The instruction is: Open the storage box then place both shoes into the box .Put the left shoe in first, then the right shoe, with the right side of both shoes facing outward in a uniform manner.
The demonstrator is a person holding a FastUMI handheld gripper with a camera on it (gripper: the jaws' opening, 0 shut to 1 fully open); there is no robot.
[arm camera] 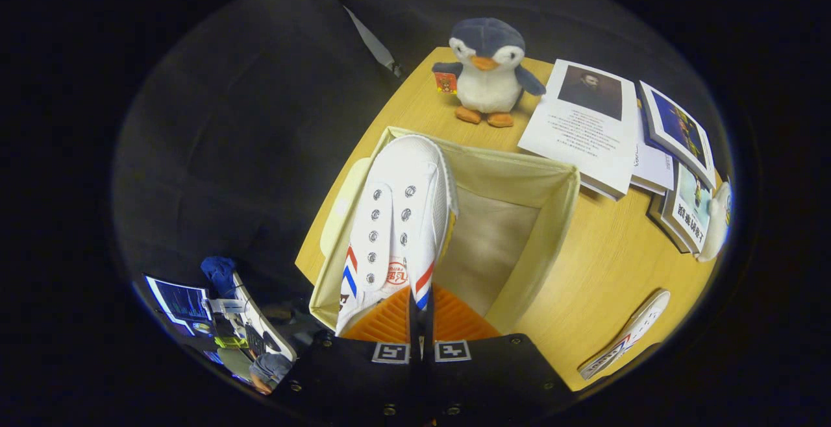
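I have the gripper (420, 313) with its fingers pressed nearly together, pinching the heel collar of one white shoe (396, 219). It hangs toe-forward over the left side of the open box (558, 219), which sits by the table's (610, 271) near left edge. The canvas looks light and soft, so I judge the stiffer heel rim the safest hold; the upper would likely fold. Count: two shoes, the second (626, 335) lying at the table's near right edge; one box; one penguin (488, 70); several books (587, 128).
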